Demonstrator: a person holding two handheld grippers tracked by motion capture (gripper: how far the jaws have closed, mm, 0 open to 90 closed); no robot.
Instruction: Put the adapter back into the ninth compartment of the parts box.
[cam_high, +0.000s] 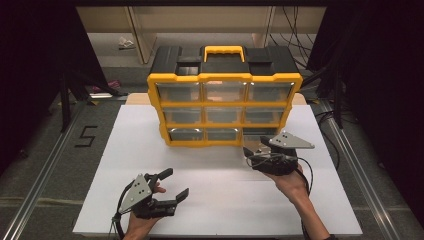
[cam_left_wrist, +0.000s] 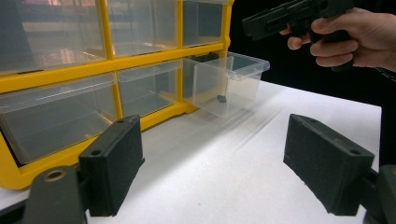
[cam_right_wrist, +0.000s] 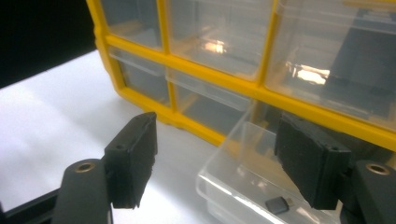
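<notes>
With the bottom-right drawer (cam_left_wrist: 229, 84) of the organizer (cam_high: 225, 107) pulled out at 1 o'clock, the right gripper (cam_high: 257, 155) hovers over it, jaws spread, likely for the small black piece (cam_right_wrist: 276, 204) inside, while the left gripper (cam_high: 175, 186) waits spread at 7 o'clock.

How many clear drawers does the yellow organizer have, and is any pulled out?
9 drawers, in three rows of three in the yellow organizer. Eight sit closed; the bottom-right drawer is pulled out beneath the right gripper, with a small dark piece inside.
</notes>
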